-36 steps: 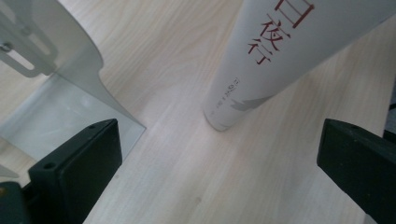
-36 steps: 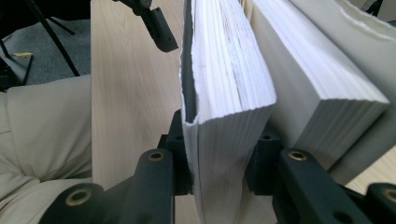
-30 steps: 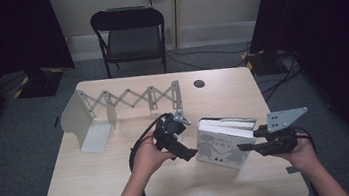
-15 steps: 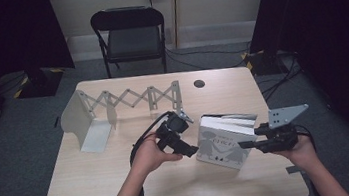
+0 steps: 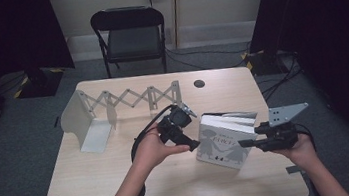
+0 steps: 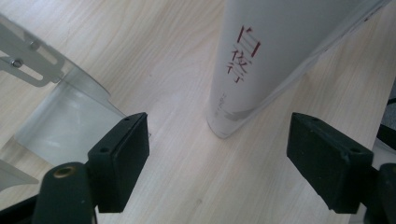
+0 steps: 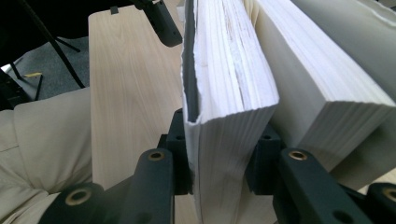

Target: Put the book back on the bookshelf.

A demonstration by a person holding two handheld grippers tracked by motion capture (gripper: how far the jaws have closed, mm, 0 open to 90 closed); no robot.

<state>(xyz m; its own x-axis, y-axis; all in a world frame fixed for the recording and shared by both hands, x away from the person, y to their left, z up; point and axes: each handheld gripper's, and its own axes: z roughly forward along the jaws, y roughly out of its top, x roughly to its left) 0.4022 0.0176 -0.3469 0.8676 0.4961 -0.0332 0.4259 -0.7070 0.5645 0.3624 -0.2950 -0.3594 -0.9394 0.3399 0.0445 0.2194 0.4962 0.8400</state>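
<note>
Book (image 5: 224, 142) stands tilted on the table (image 5: 98, 188) between both grippers. Left gripper (image 6: 217, 156) – jaws apart, just been closing, spine between them untouched, red characters "白夜行" legible there. Right gripper (image 7: 219, 161) clamps a block of pages; high view shows the cover's two silhouette figures. Folding rack (image 5: 127, 101) behind.

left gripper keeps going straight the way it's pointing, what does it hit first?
Most likely the book's spine: it stands just ahead of the left gripper, slightly right of centre between the open jaws, which have just been closing. The tabletop lies below; depth is unclear.
</note>
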